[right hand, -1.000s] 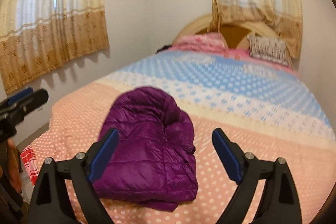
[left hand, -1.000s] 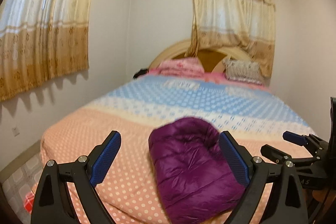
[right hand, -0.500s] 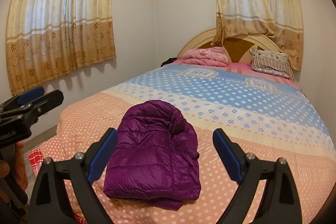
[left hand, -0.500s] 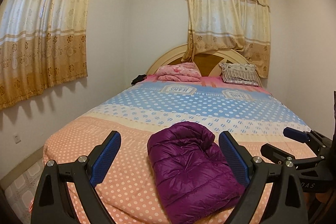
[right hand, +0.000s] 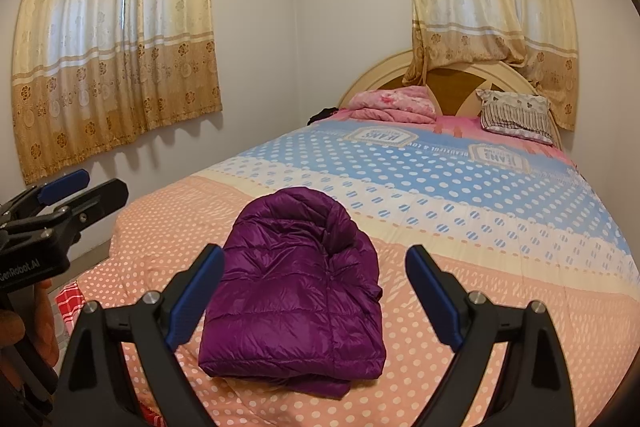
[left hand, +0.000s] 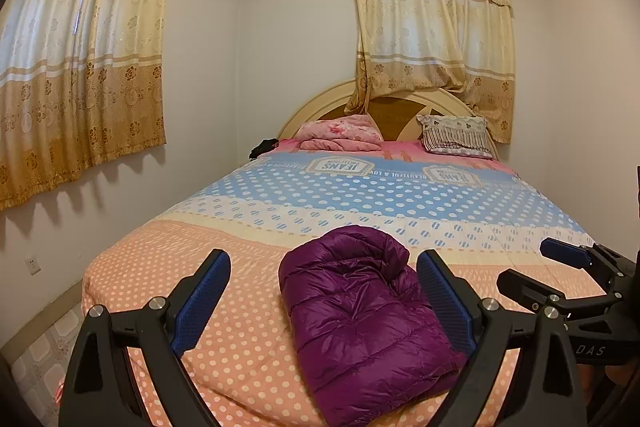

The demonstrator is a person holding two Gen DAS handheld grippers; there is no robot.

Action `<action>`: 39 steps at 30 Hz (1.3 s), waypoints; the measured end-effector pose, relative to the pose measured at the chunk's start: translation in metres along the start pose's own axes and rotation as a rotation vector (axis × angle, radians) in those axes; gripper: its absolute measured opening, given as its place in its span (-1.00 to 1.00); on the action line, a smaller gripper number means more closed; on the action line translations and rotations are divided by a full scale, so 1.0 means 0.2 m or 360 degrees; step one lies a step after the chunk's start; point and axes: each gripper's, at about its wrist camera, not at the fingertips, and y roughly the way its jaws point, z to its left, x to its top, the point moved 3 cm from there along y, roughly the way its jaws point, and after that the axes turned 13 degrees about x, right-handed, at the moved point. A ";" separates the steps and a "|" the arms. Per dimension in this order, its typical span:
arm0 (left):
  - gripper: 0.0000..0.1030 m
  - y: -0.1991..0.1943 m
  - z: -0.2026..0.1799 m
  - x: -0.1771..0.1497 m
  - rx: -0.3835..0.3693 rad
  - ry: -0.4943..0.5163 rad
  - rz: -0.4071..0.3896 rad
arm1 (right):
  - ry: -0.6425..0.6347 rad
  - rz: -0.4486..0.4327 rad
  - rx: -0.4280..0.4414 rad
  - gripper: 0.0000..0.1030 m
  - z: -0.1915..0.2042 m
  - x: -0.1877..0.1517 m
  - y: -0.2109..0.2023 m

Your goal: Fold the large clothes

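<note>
A purple puffer jacket [left hand: 360, 315] [right hand: 296, 291] lies folded into a compact bundle near the foot of the bed, hood end toward the headboard. My left gripper [left hand: 324, 291] hovers above and short of it, open, with nothing between its blue pads. My right gripper [right hand: 314, 287] hangs the same way, open and empty. Each gripper shows in the other's view: the right one [left hand: 560, 267] at the right edge, the left one [right hand: 72, 191] at the left edge, held by a hand [right hand: 24, 327].
The bed [left hand: 400, 195] carries a polka-dot quilt in peach, cream and blue bands. A folded pink blanket [left hand: 340, 135] and a patterned pillow [left hand: 456, 137] rest by the headboard. Curtained windows flank the corner. Tiled floor [left hand: 36, 355] lies left of the bed.
Both cameras have tilted upward and drawn back slightly, so more wall and ceiling show. The jacket lies as before. Both grippers stay open.
</note>
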 end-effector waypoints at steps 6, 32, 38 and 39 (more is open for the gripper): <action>0.83 0.01 0.00 -0.01 0.0007 -0.0004 0.0005 | 0.0000 0.0002 0.0004 0.82 0.01 0.00 0.01; 0.83 0.04 0.01 -0.02 0.0016 0.0008 0.0025 | 0.0012 0.0005 0.0024 0.82 0.02 -0.03 0.01; 0.83 0.05 0.01 -0.02 0.0055 -0.0004 0.0033 | 0.0016 0.0010 0.0022 0.82 0.01 -0.04 0.01; 0.83 0.05 0.02 -0.02 0.0067 -0.0013 0.0039 | 0.0017 0.0010 0.0023 0.82 0.01 -0.04 0.01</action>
